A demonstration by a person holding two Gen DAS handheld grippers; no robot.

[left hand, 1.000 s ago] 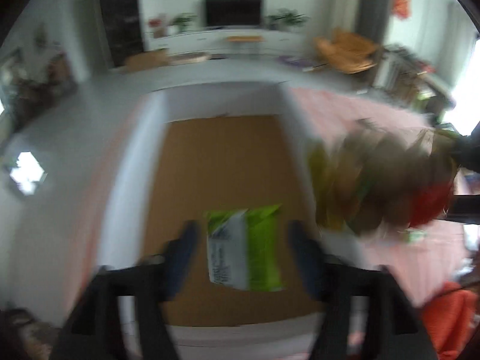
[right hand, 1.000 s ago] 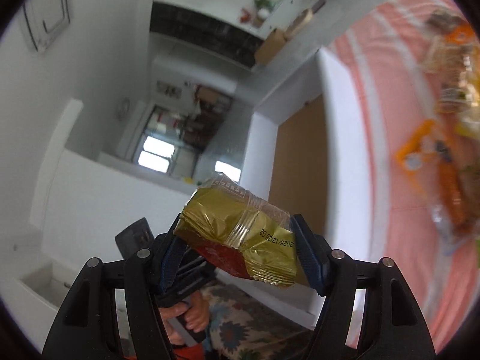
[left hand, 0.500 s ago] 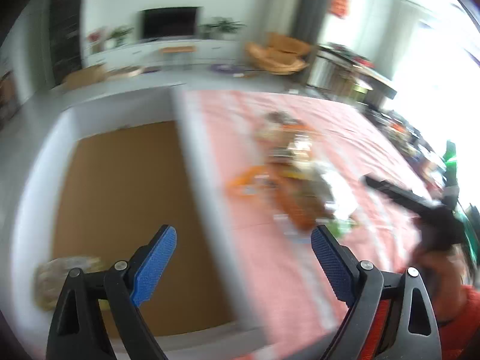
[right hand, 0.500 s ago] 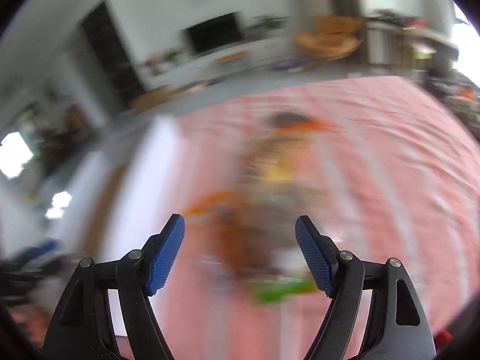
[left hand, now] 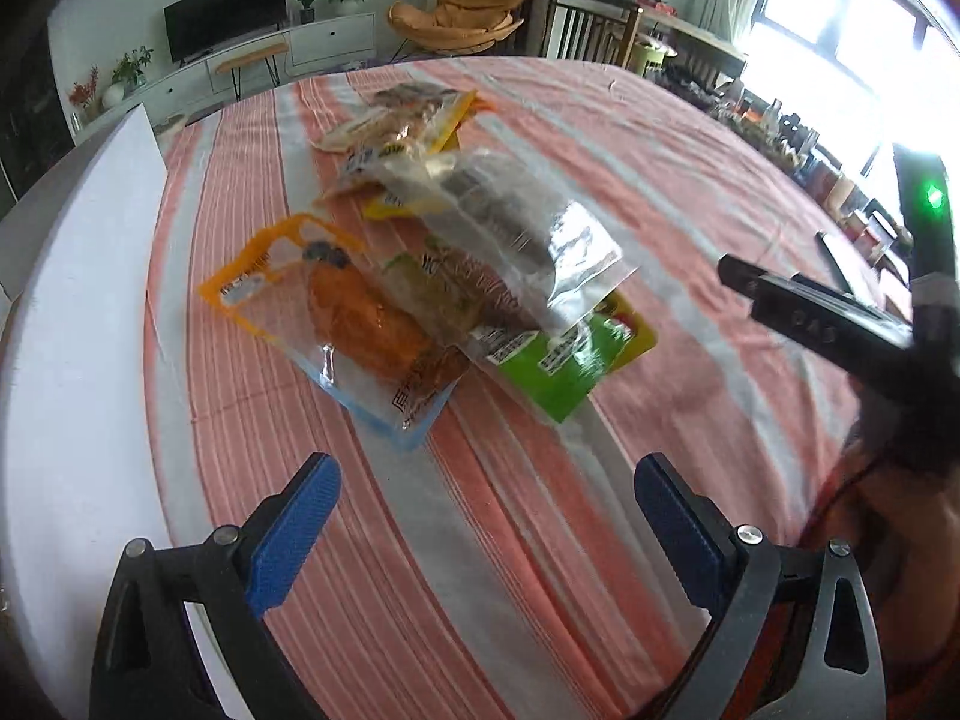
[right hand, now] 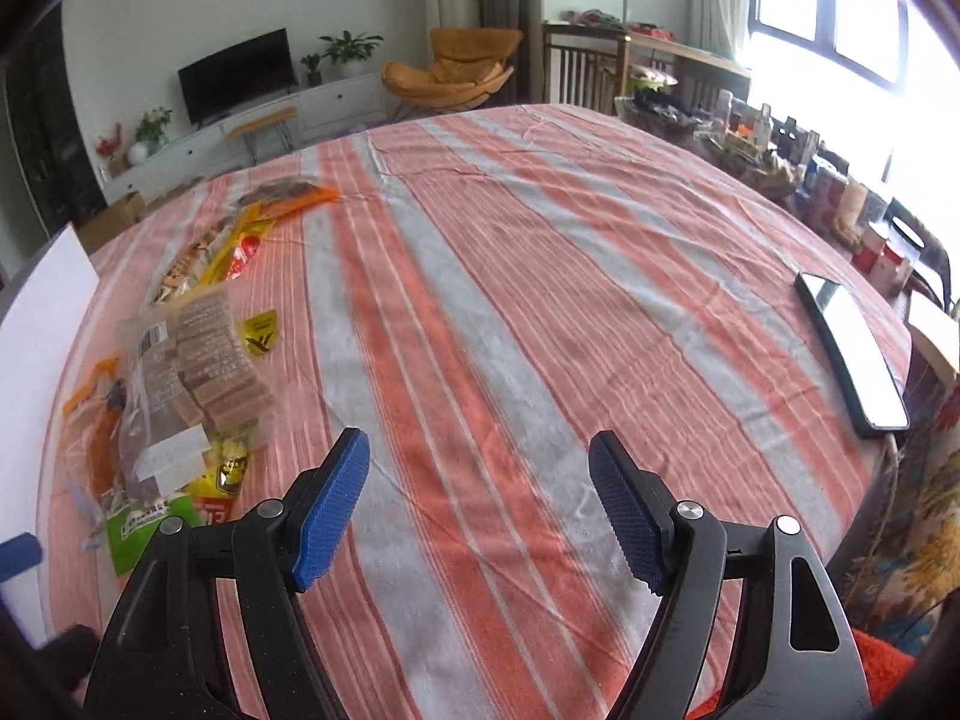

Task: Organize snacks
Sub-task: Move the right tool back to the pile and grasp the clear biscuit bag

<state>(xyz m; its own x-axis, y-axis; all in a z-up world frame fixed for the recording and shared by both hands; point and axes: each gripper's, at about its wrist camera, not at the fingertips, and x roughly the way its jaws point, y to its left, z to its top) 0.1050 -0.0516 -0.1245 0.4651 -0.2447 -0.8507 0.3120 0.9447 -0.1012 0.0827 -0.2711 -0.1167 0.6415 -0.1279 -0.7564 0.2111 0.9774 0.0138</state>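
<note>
Both the left gripper (left hand: 483, 504) and right gripper (right hand: 480, 483) hover with fingers spread, empty, above the striped table (right hand: 540, 276); snack packets (left hand: 432, 264) lie piled ahead.

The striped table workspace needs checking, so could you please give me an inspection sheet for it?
Surface: red-and-grey striped tablecloth, flat.
Job's things: overlapping pile of snack packets; orange-edged clear pouch nearest, green packet underneath; white box wall to the left.
Clutter: black smartphone near the right edge.
Grippers: left gripper and right gripper open, empty.
Cables: white cable at the phone.
Surroundings: television, orange chair, window.
</note>
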